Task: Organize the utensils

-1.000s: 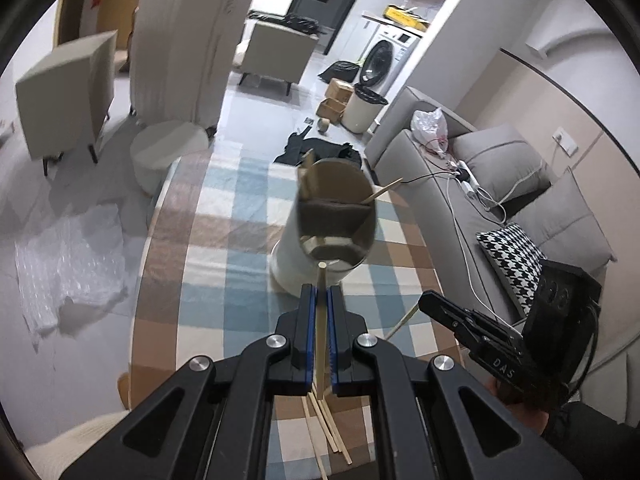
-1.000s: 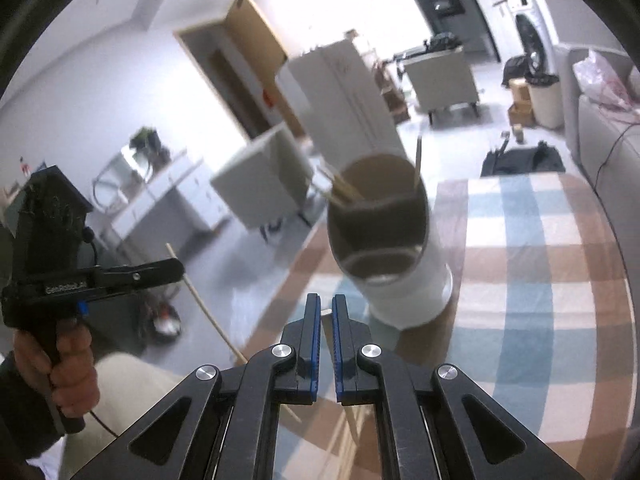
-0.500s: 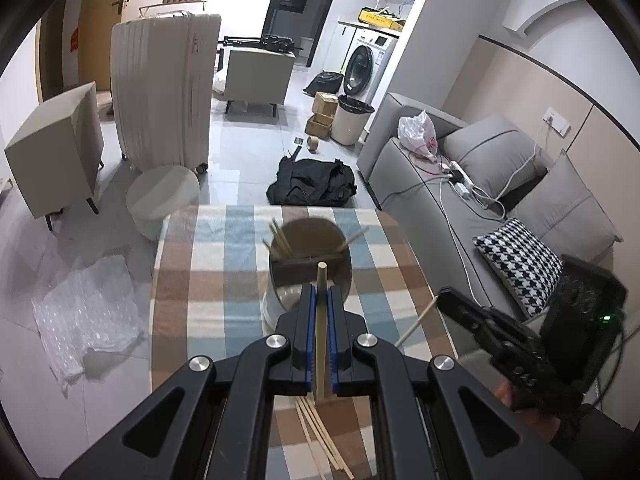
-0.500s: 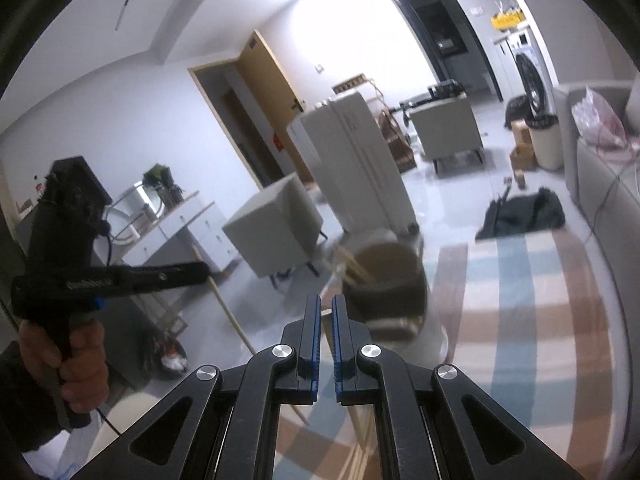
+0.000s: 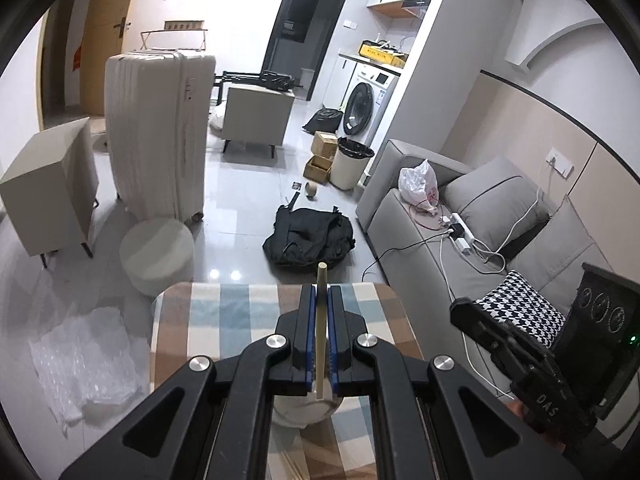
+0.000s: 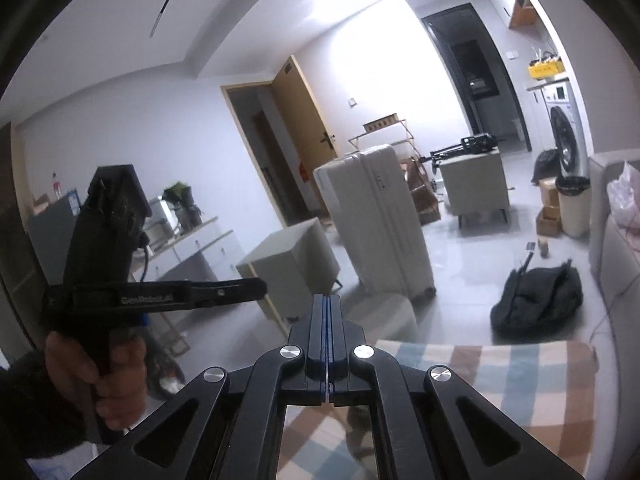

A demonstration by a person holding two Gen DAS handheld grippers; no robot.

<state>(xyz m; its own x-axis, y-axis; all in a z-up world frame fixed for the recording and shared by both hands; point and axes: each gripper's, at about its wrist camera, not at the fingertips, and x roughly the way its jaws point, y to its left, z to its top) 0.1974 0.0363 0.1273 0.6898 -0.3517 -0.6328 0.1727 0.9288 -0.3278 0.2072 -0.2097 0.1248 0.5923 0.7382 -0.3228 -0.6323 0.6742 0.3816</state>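
Observation:
In the left wrist view my left gripper is shut on a pale wooden chopstick, which stands upright between the blue pads with its tip above them. Under the gripper's frame a bit of the white utensil holder shows, most of it hidden. My right gripper hangs to the right of it, over the table's edge. In the right wrist view the right gripper is closing, pads together with nothing between them. The left gripper is level at the left, held by a hand.
A table with a checked cloth lies below both grippers. Loose chopsticks lie on it near the bottom edge. A grey sofa runs along the right. A black bag, a round stool and a white suitcase stand on the floor beyond.
Both grippers have risen and tipped up, so the views look across the room. The holder has slid from ahead to under the left gripper. The right pads' small gap has shut.

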